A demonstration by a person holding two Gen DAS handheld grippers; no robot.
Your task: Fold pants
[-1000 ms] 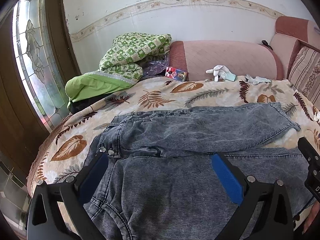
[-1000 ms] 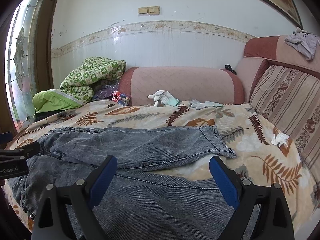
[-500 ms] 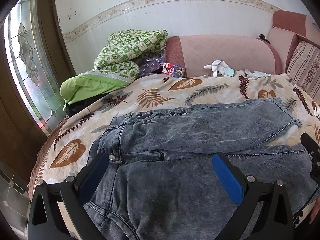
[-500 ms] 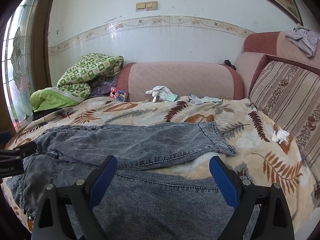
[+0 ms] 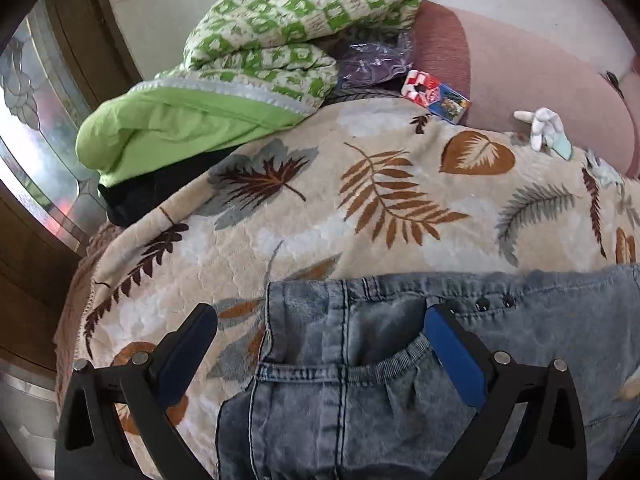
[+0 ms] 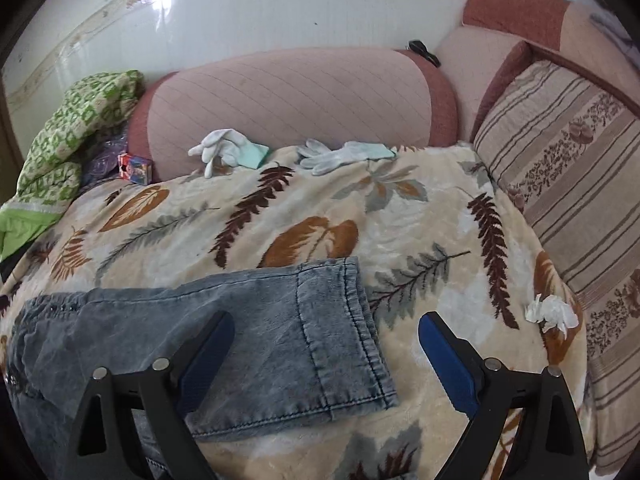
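Both of our grippers have dropped lower and pushed forward since a moment ago, so the far pant leg and waistband we saw from a distance now lie right under the fingers. We see the sofa point(image 6: 288, 96) with its pink back cushion, covered by a cream blanket point(image 5: 400, 208) printed with leaves, and on that blanket the grey-blue jeans point(image 5: 360, 380) lie spread flat, waistband toward our left and leg hem toward our right. A green checked quilt point(image 5: 280, 28) is heaped at the left end of the sofa, and a striped cushion point(image 6: 568, 184) leans at the right end. Our left gripper point(image 5: 320, 344) hangs wide open over the waistband corner, its right finger above the denim and its left finger above the bare blanket, holding nothing. Our right gripper point(image 6: 326, 348) is equally wide open over the hem end of the leg, left finger above the cloth, right finger above the blanket, also empty. Two white gloves point(image 6: 224, 148) rest near the back cushion, a small colourful box point(image 5: 436, 96) sits beside the quilt, and a crumpled tissue point(image 6: 552, 312) lies near the striped cushion.
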